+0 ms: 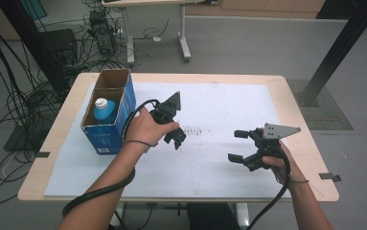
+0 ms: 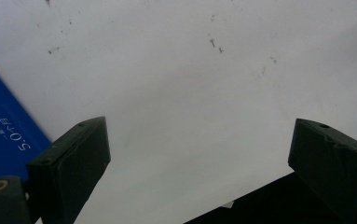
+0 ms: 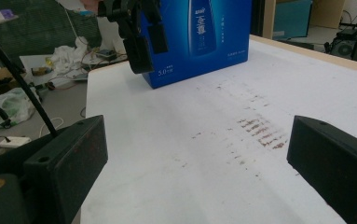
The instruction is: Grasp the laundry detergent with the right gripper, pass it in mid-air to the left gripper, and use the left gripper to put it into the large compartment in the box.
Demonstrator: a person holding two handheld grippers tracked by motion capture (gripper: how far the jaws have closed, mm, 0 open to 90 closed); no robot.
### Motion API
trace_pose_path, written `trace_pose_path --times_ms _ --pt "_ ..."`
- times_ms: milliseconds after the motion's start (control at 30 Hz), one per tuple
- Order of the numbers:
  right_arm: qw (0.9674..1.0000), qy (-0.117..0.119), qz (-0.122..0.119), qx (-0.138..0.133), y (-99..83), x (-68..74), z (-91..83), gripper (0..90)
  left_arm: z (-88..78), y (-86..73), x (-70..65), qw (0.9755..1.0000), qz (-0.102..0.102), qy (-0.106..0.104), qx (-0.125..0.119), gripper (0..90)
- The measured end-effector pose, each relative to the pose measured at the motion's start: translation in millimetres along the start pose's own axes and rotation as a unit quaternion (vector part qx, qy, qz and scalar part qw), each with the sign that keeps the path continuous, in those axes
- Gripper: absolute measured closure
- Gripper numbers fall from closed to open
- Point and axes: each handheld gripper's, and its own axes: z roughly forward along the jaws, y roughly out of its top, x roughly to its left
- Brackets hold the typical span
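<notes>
Here the thing in hand is the blue carton (image 1: 108,111), standing open-topped near the left edge of the table (image 1: 296,103), with a blue bottle (image 1: 105,109) with a white cap upright inside its nearer compartment. I judge the carton stiff at its walls but easy to dent, and rather heavy on the side of the bottle, so a hold on the top rim of a side wall, or on the bottle's neck, seems safest; the glossy print may be slippery. The left gripper (image 1: 176,139) hangs just beside the carton, its jaws apart over the white sheet (image 1: 229,103), holding nothing. The right gripper (image 1: 236,146) is well apart, jaws open too. The sheet has brown scuff marks (image 3: 260,130). Around are grey floor and many cables (image 1: 8,96).
</notes>
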Motion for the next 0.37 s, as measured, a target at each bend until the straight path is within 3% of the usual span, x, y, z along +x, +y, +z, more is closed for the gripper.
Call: trace_pose_path --times_ms 367 --pt "1.0000 -0.001 -0.001 0.000 0.0 2.9 0.2 4.8 -0.3 -2.4 -2.0 1.0000 0.001 -0.001 0.001 5.9"
